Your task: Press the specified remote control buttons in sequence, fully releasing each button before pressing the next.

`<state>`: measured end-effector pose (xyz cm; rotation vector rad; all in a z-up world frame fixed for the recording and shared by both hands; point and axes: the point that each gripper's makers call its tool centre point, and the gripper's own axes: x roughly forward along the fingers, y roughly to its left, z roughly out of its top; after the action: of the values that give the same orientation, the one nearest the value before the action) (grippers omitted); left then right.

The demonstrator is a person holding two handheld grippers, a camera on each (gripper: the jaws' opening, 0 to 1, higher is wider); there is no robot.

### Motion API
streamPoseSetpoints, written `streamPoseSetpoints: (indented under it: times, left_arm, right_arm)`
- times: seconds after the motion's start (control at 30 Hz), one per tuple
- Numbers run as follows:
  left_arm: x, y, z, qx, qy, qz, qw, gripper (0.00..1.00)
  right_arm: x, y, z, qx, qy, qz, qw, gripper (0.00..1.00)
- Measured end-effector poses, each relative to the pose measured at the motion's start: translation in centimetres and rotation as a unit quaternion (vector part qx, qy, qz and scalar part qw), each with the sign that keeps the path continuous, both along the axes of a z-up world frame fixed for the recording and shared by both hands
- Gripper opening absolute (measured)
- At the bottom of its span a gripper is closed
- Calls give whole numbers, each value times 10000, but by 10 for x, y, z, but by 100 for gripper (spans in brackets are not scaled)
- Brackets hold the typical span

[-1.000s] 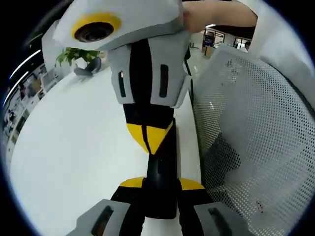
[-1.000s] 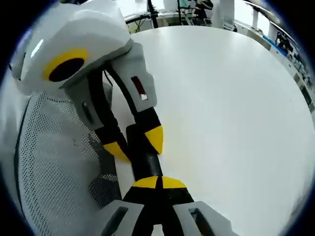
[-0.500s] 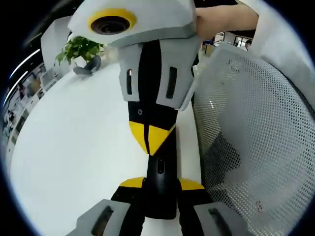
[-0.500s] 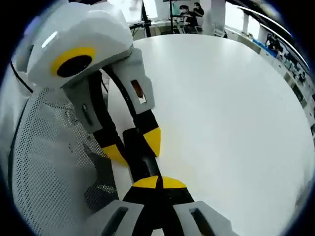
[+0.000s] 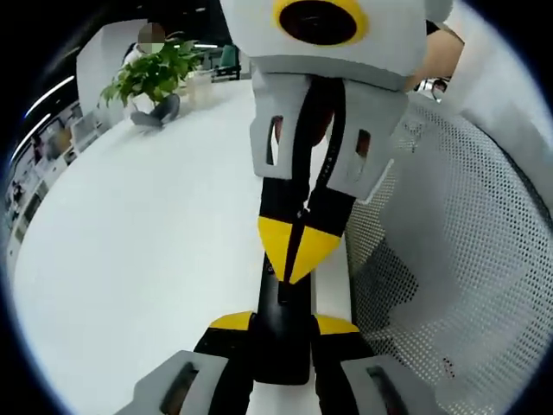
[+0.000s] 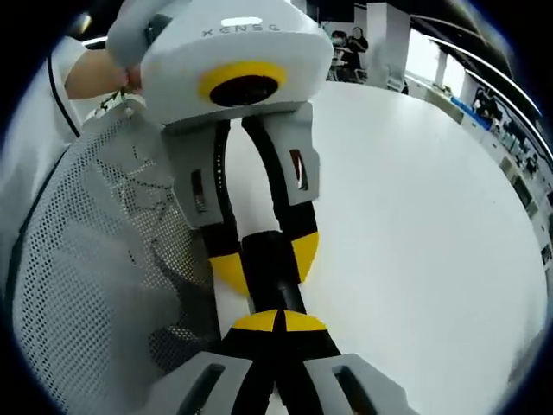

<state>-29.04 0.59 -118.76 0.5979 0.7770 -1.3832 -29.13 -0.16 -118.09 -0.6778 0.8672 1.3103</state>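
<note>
Left gripper view: we see the left gripper (image 5: 281,322) with its two yellow-tipped jaws set against either side of the black remote (image 5: 282,333), clamping it near its lower end; the remote runs up the middle of the picture above the white table (image 5: 130,259); the right gripper (image 5: 298,251) comes down from above, its yellow tips pressed together to a point touching the remote's upper face; a white mesh chair back (image 5: 449,259) stands just beside the table edge, and a potted plant (image 5: 155,73) sits at the far side. Right gripper view: we find the right gripper (image 6: 278,322) with jaws fully together, tips resting on the remote (image 6: 275,272); the left gripper (image 6: 259,259) grips that remote from the opposite end, a yellow tip on each side; a hand (image 6: 104,73) holds the left gripper's body.
</note>
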Motion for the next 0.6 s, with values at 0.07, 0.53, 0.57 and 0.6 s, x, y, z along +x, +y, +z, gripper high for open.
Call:
streamPoseSetpoints:
  times: [0.07, 0.53, 0.57, 0.6]
  left_arm:
    - [0, 0, 0, -33, -10, 0, 10000, 25]
    - [0, 1, -1, -143, -92, -266, 9995, 24]
    - [0, 1, -1, -158, -82, -255, 9995, 24]
    - [0, 1, -1, -165, -82, -253, 9995, 24]
  right_arm:
    - [1, 0, -1, -58, -48, 88, 9999, 0]
    - [1, 4, -4, -546, -266, 777, 9951, 0]
    - [1, 5, -4, -550, -296, 790, 9949, 0]
    - [1, 5, -3, -589, -464, 954, 9926, 0]
